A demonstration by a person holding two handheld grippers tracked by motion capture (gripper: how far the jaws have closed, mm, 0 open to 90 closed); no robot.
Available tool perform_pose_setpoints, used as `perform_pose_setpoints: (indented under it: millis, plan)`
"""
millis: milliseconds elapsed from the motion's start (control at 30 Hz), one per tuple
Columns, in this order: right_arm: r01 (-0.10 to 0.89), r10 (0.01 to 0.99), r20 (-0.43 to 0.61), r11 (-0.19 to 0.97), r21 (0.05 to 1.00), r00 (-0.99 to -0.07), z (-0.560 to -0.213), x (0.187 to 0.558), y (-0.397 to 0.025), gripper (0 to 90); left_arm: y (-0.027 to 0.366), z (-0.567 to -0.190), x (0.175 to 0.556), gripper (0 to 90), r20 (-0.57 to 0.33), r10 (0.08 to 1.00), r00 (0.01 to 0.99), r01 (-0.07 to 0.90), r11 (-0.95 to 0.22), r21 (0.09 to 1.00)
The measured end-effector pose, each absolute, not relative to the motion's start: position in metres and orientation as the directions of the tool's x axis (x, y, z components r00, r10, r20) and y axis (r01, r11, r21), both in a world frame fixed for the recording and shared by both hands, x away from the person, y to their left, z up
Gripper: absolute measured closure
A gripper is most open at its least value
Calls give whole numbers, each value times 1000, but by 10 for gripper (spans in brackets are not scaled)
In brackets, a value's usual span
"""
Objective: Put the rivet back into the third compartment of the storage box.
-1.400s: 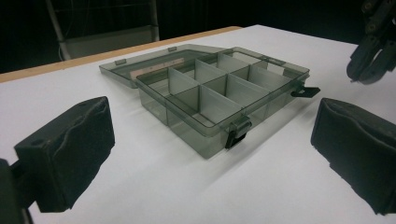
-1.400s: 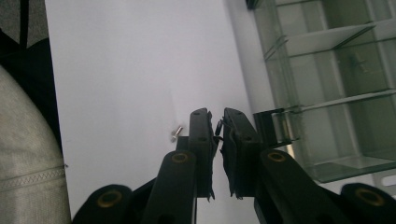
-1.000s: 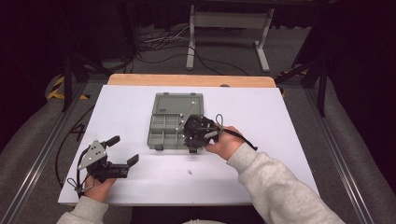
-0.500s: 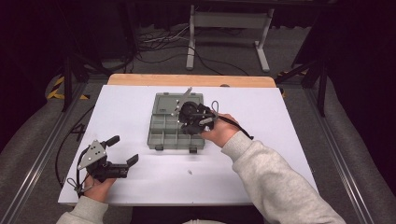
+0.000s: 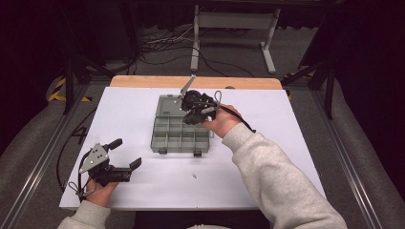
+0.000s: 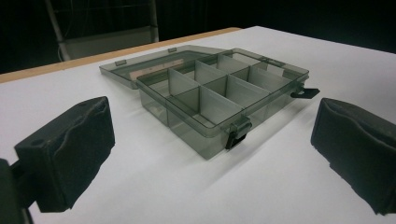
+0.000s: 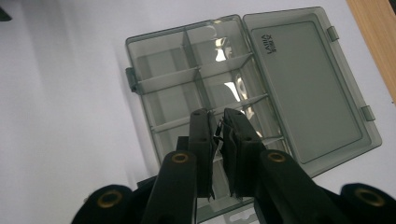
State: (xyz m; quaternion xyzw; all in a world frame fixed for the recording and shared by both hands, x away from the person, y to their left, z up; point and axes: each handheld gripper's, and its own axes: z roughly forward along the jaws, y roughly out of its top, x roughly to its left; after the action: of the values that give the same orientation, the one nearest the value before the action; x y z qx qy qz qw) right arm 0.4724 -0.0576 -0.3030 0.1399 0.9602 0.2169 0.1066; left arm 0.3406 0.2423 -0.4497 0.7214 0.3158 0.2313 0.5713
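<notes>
Where its jaws nearly meet, right gripper (image 7: 216, 128): clamped on a small thin item (image 7: 217, 132) too tiny to identify, held above the compartment box (image 5: 181, 133).
Left gripper (image 5: 125, 153): jaws wide apart, holding nothing, resting near the worktop's (image 5: 143, 191) front-left corner.
Compartment box: mid-worktop, lid (image 7: 303, 84) lying open flat.
Small speck (image 5: 194, 175): on the worktop before the box.
</notes>
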Motion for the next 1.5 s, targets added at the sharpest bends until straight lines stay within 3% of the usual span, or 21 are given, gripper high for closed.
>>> perform_pose_setpoints:
  millis: [567,1500]
  plan:
    - [299,394,-137,843,446,-909,-323,514,-60,820,243,-450,341,2,-22,716,698,191,-157,969]
    - [355,430,-101,839,412,-897,-375,534,-55,820,244,-450,341,2,-26,717,697,193,-152,969]
